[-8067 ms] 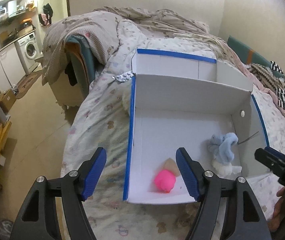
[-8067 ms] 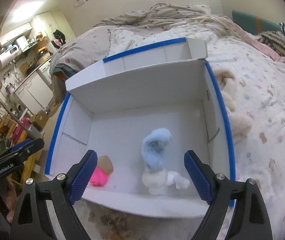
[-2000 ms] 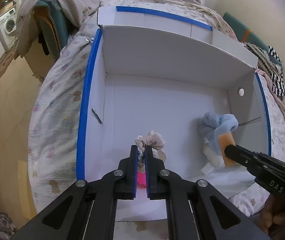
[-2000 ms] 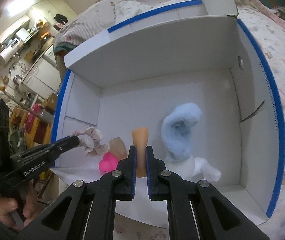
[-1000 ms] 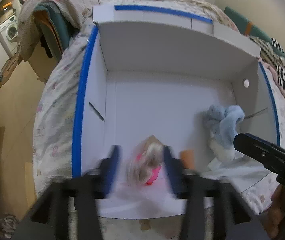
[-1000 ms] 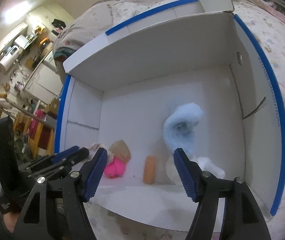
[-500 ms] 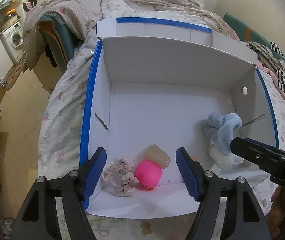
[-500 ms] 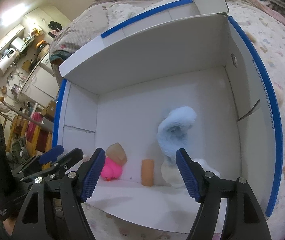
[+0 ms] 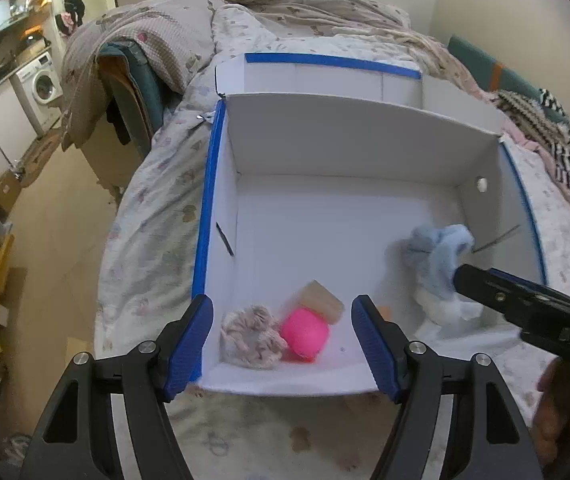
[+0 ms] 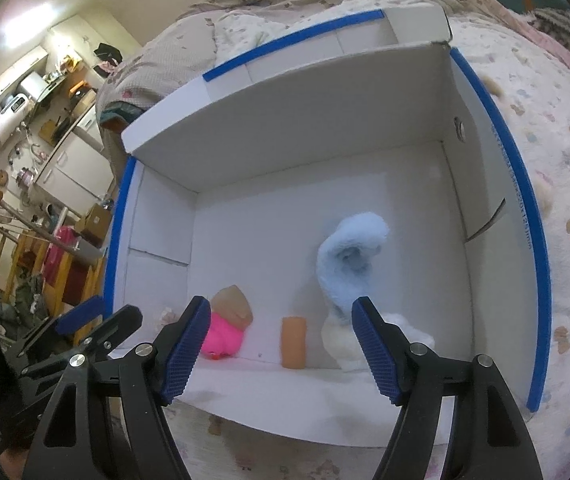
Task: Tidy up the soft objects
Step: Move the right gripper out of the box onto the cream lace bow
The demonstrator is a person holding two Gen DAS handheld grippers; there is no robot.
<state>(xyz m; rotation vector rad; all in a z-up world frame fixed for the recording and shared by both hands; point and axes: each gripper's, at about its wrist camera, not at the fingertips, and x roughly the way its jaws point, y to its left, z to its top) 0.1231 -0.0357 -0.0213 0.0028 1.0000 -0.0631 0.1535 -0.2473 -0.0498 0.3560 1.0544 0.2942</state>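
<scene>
A white cardboard box with blue-taped rims (image 9: 207, 200) (image 10: 497, 128) lies open on the bed. Inside, near its front wall, lie a beige-pink scrunchie (image 9: 251, 338), a pink ball (image 9: 305, 332) (image 10: 221, 338), a tan block (image 9: 323, 306) (image 10: 233, 306), an orange foam cylinder (image 10: 294, 342), and a light-blue fluffy cloth (image 9: 441, 250) (image 10: 351, 256) over a white one (image 10: 345, 344). My left gripper (image 9: 283, 344) is open and empty above the box's front edge. My right gripper (image 10: 279, 344) is open and empty there too.
The box rests on a patterned bedspread (image 9: 153, 208) (image 10: 565, 160). Rumpled blankets (image 9: 285, 4) pile behind it. A chair draped with cloth (image 9: 125, 80) stands left of the bed. A washing machine (image 9: 43, 82) and kitchen shelves (image 10: 25, 92) are far left.
Both grippers opened and let go: the scrunchie from the left, the orange cylinder from the right. Both now lie in the box, and both grippers have drawn back from it.
</scene>
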